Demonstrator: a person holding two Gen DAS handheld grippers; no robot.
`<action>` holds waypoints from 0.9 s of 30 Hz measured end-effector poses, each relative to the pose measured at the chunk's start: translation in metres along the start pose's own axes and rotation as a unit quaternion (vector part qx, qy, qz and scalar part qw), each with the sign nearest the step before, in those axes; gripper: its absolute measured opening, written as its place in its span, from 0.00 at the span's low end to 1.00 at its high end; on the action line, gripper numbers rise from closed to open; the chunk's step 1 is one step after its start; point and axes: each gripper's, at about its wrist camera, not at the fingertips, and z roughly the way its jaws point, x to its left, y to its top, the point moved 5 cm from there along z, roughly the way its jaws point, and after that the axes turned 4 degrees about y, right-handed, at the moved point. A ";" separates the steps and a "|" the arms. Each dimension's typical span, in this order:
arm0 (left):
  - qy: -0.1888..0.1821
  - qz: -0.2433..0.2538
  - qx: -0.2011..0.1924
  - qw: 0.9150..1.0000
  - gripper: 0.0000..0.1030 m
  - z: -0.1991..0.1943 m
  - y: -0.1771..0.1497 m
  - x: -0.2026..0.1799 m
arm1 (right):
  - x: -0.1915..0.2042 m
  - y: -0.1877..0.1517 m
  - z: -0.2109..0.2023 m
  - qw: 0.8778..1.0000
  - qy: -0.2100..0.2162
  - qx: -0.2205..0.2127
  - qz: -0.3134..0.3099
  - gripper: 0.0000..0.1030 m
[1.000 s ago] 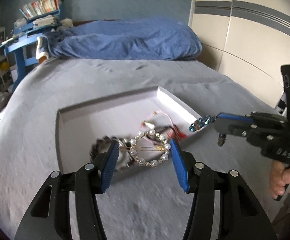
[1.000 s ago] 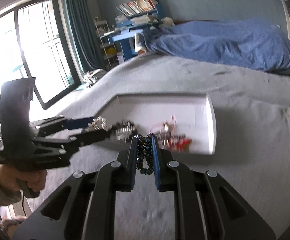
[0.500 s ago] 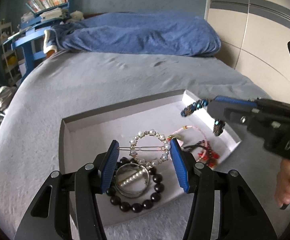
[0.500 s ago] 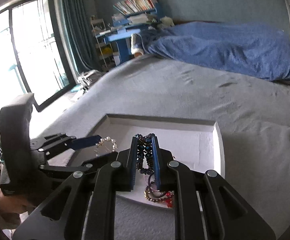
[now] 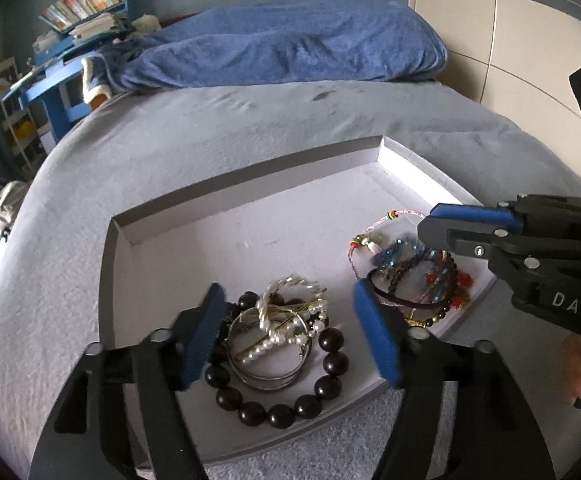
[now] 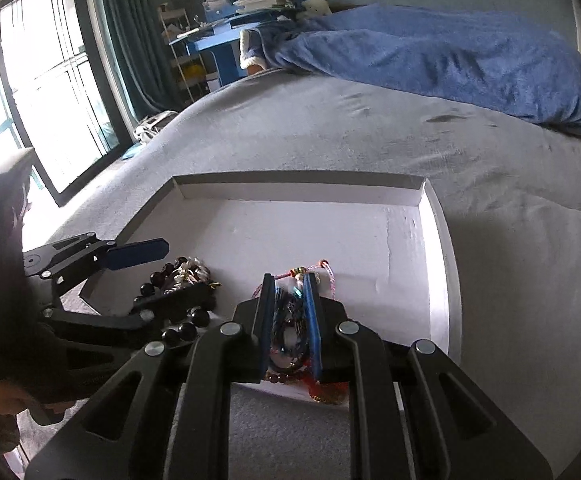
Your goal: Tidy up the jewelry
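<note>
Two grippers reach down into a shallow white tray (image 5: pixel 246 216) that sits on a grey bed cover (image 5: pixel 194 136). Over the tray's near left corner, the left gripper (image 5: pixel 290 328) has its blue pads spread wide and still opening, with nothing pinched between them; below the gap lies a pile made of a pearl hair clip (image 5: pixel 286 320), a stack of metal bangles (image 5: pixel 266 364) and a black bead bracelet (image 5: pixel 290 396). In the tray's near right corner, the right gripper (image 6: pixel 290 320) has its pads close together but easing apart, and a blue bead bracelet (image 6: pixel 286 320) sits between them. Whether the pads press on that bracelet cannot be told. It lies blurred on top of a heap of dark and red beaded strands (image 5: pixel 442 292), with a pink cord bracelet (image 5: pixel 386 220) just beyond on the far side. The far half of the tray is bare. A crumpled blue blanket (image 5: pixel 290 40) lies well beyond at the far end of the bed, and a blue shelf with books (image 5: pixel 82 4) stands at the far left.
</note>
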 end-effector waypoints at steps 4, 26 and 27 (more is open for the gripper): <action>0.002 0.003 -0.009 1.000 0.75 -0.005 0.000 0.000 | 0.000 0.001 -0.008 1.000 -0.002 -0.010 -0.003 0.23; 0.004 -0.100 -0.105 0.989 0.94 -0.083 -0.049 0.009 | 0.011 -0.055 -0.073 0.995 -0.034 -0.094 -0.001 0.91; 0.006 -0.099 -0.107 0.989 0.94 -0.085 -0.051 0.007 | 0.012 -0.061 -0.073 0.995 -0.034 -0.094 0.000 0.92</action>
